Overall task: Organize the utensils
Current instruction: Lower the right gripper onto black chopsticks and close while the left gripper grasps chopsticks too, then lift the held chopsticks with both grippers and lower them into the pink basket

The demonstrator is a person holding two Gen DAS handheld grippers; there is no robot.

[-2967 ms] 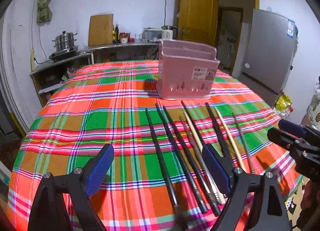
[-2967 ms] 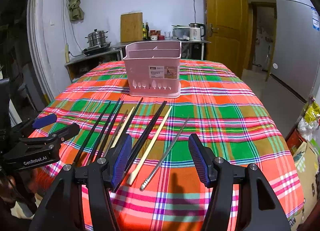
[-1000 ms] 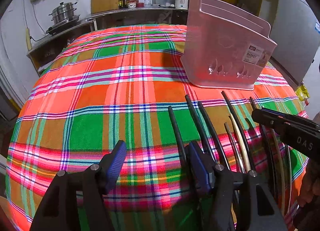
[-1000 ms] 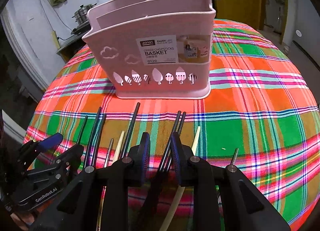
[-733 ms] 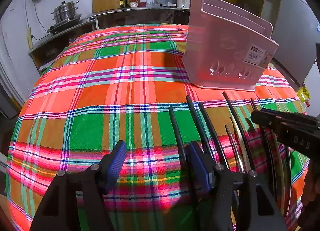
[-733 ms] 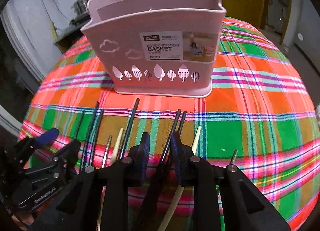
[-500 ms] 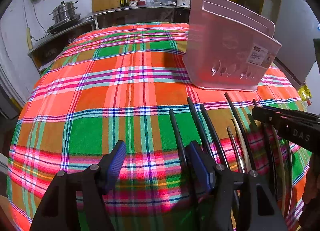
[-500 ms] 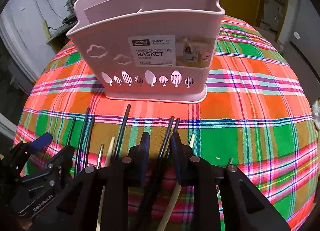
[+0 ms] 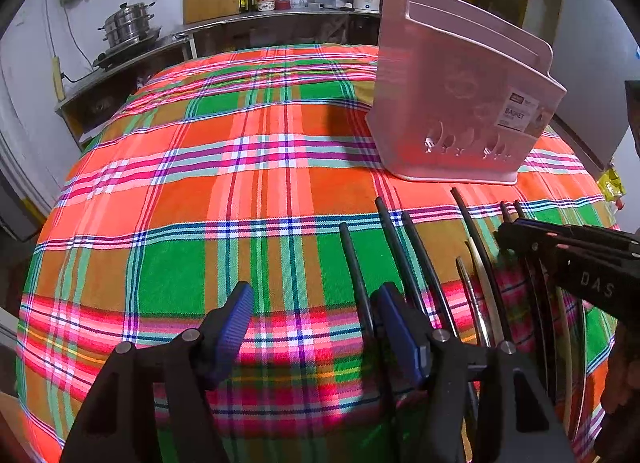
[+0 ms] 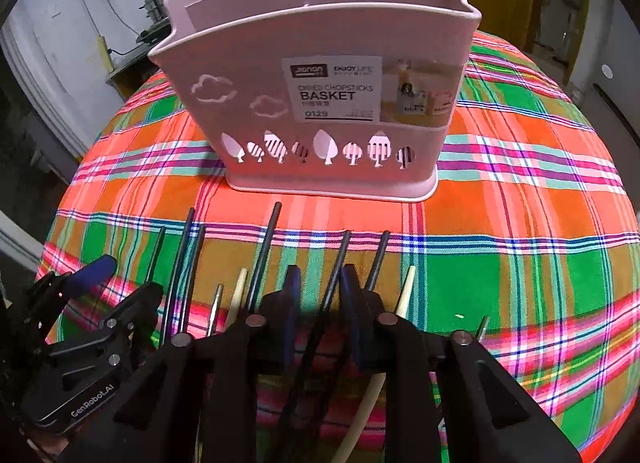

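Between the counter's (image 10: 520, 183) near edge and the pink basket (image 10: 320, 103) lie the chopsticks; the right tongs (image 10: 318, 295) clench a black pair (image 10: 338, 263), while the left tongs (image 9: 312, 315) gape. Lift level, then tip points-down over a basket slot.

- right gripper (image 10: 316, 295) sits low, jaws nearly together, blue pads (image 10: 291, 303) squeezing a pair of black chopsticks (image 10: 336, 275)
- left gripper (image 9: 312, 319) also low, jaws spread wide, nothing between the pads
- in the right wrist view, the left one sits off to the left side
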